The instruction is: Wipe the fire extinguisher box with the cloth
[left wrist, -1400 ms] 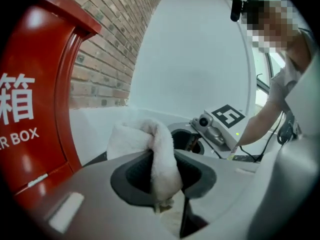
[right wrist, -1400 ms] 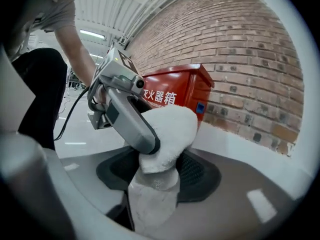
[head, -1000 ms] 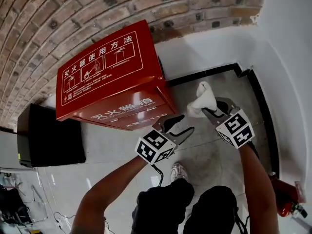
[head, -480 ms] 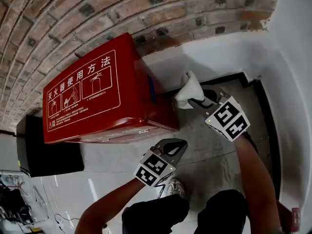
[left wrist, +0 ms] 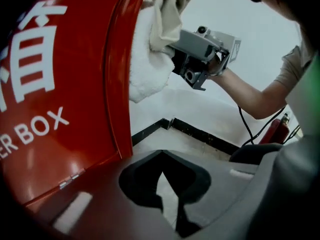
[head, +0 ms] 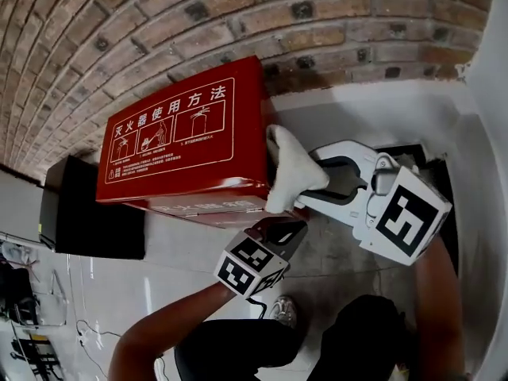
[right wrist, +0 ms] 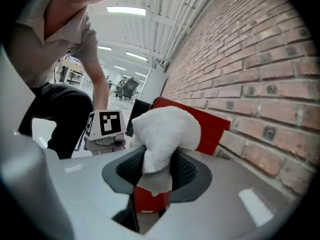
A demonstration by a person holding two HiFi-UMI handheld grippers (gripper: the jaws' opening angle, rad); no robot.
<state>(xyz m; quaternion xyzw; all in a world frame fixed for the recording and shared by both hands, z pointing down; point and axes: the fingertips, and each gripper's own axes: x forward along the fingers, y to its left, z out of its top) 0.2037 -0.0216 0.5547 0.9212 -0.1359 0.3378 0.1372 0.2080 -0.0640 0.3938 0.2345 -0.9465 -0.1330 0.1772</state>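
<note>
At 9 o'clock in the head view a black case (head: 91, 213) stands on the pale floor (head: 182, 252), what it is not being clear; just to its right, at about 10 o'clock under the brick wall (head: 238, 22), sits the red fire extinguisher box (head: 186, 145), its top panel of white diagrams in plain sight, its front face foreshortened and hard to read; in the left gripper view that front is cut off, only part of the lettering showing. The left gripper (head: 279, 227) hovers low at 6 o'clock of the box's right front corner, its forearm reaching up from the bottom edge, the jaws drawn together with only a sliver of floor between them and nothing held. At 1 o'clock from it the white cloth (head: 287, 173) lies bunched against the box's right edge, covering that side so the face beneath cannot be seen. The right gripper (head: 313, 185) comes in from 3 o'clock, held roughly level and pointing left, jaws clamped on the cloth's gathered tail; its forearm runs down to 5 o'clock, the person's legs being cut off below.
</note>
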